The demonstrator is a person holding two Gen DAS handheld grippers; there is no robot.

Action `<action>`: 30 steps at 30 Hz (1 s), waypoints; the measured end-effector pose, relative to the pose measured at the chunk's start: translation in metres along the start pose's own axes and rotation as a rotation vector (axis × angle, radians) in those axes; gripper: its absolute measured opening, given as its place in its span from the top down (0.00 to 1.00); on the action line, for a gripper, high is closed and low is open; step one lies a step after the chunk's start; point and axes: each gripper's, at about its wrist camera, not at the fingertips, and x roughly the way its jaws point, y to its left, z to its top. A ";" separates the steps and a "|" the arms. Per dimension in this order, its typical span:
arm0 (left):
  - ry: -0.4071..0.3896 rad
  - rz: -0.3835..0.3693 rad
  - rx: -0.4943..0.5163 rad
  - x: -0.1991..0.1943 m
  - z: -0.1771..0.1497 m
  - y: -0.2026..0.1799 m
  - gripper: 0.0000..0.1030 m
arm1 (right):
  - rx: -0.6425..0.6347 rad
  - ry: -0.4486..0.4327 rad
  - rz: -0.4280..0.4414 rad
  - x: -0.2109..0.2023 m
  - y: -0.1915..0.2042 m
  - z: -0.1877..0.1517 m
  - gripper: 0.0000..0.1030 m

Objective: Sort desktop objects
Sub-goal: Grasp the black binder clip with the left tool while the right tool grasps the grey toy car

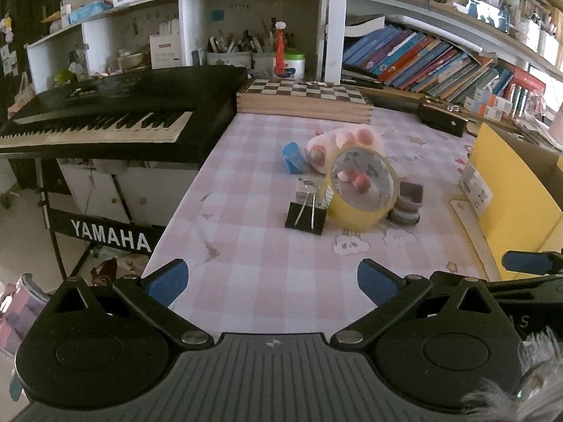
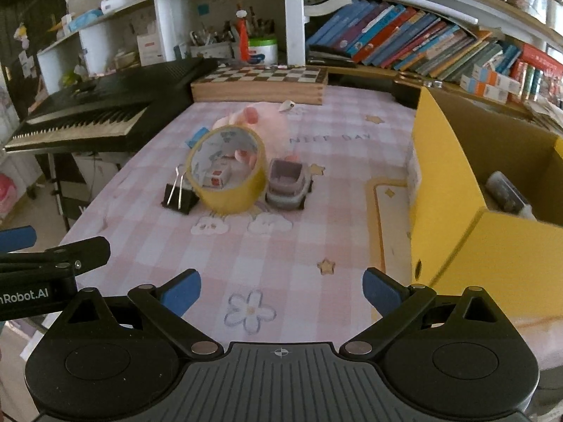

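Observation:
A yellow tape roll (image 1: 362,190) (image 2: 227,168) stands tilted on the pink checked tablecloth. A black binder clip (image 1: 305,212) (image 2: 179,193) lies at its left. A small grey square container (image 1: 408,202) (image 2: 286,184) sits at its right. A pink plush toy (image 1: 346,140) (image 2: 260,119) and a blue item (image 1: 292,156) (image 2: 197,136) lie behind. A yellow cardboard box (image 1: 510,190) (image 2: 468,190) stands open at the right with an object inside. My left gripper (image 1: 272,281) and right gripper (image 2: 281,290) are open and empty, near the table's front edge.
A black Yamaha keyboard (image 1: 105,116) (image 2: 95,112) stands off the table's left edge. A wooden chessboard box (image 1: 304,100) (image 2: 260,82) lies at the back. Shelves of books (image 1: 440,59) (image 2: 422,42) and pen holders stand behind.

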 end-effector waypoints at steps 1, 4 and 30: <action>0.004 0.002 -0.001 0.004 0.002 -0.001 0.00 | -0.004 0.000 0.003 0.004 0.000 0.003 0.03; 0.016 0.008 0.000 0.013 0.009 -0.003 0.00 | -0.039 0.009 -0.001 0.015 0.000 0.011 0.04; 0.141 -0.017 0.139 0.105 0.042 -0.031 0.26 | -0.071 0.070 0.040 0.096 -0.022 0.063 0.17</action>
